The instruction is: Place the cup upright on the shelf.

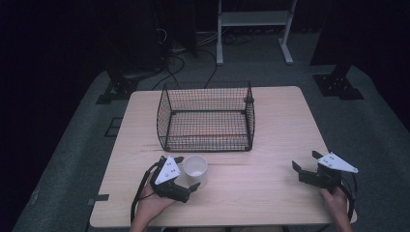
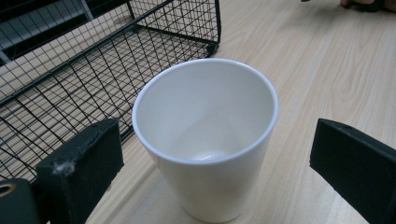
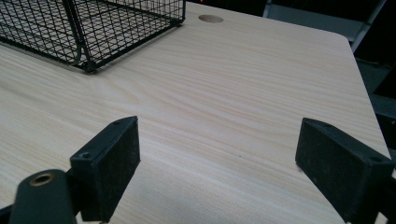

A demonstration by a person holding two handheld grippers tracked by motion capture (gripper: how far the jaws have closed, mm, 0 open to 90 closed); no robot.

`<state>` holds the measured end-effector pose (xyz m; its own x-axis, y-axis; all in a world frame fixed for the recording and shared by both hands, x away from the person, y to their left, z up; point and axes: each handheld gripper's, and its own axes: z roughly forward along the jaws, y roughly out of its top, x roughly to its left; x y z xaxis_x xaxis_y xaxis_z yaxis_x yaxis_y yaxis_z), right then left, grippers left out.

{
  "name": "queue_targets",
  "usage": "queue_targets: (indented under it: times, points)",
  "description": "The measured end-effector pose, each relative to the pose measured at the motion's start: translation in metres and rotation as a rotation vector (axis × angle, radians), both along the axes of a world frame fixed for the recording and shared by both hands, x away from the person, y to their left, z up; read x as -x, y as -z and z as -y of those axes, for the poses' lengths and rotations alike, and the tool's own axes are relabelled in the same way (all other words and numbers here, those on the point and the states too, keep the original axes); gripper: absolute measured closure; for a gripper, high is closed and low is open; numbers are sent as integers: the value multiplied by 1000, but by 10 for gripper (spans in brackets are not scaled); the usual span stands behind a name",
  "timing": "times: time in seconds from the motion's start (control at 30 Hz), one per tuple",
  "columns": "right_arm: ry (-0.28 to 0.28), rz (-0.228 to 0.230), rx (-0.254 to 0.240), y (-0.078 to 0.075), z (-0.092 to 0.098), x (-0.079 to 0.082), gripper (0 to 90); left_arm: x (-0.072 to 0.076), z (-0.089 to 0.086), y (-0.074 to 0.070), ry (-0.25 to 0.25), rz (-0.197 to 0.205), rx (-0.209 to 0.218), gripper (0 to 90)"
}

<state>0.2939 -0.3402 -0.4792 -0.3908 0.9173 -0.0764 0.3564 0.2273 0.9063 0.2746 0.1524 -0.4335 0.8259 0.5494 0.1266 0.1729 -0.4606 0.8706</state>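
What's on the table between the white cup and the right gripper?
Nothing: in the high view, bare wooden table runs from the white cup to the right gripper.

The right hand-held gripper (image 3: 217,163) rose from the bottom of the frame, its 2 black jaws spread wide apart with bare wood grain between them. The light wooden surface (image 3: 243,84) ran up toward the upper right, where its rounded corner met dark floor. A black wire basket (image 3: 93,28) stood on it in the upper left. A round hole (image 3: 210,18) sat near the top centre.
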Motion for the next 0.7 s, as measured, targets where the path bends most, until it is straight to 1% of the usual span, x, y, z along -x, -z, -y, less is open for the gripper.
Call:
queue_targets:
  times: [0.2, 0.43, 0.53, 0.7]
  points:
    - [-1, 0, 1, 0, 0, 0, 131, -5, 5, 2, -2, -21, -25, 20]
    - [-2, 0, 2, 0, 0, 0, 131, -12, 9, 5, -7, -48, -41, 20]
    - [-2, 0, 2, 0, 0, 0, 131, -15, 11, 6, -10, -57, -58, 20]
    - [-2, 0, 2, 0, 0, 0, 131, -19, 13, 8, -13, -76, -69, 20]
